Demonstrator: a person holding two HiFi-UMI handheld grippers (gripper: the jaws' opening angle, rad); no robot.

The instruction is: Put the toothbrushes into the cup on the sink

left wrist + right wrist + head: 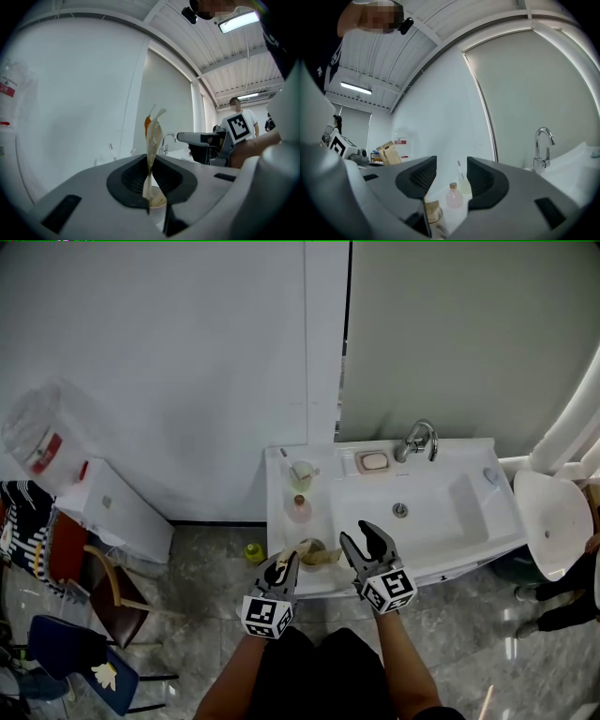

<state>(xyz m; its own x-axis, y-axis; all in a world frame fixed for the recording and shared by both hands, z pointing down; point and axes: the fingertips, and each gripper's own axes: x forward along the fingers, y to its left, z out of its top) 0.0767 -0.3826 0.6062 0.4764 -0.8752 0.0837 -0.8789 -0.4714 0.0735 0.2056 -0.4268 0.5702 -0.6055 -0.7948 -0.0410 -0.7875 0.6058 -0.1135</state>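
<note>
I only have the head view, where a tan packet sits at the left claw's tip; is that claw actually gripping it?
Observer: Yes; the left gripper view shows the left claw shut on the tan packet, whose orange-marked end sticks out beyond the jaws.
Operator: Thank you. What lies beneath it?
Observer: The rim of a cup shows through the gap under the jaws, at the packet's other end.
Operator: And the right claw?
Observer: The right claw has nothing between its jaws; a pink bottle shows beyond the gap.
</note>
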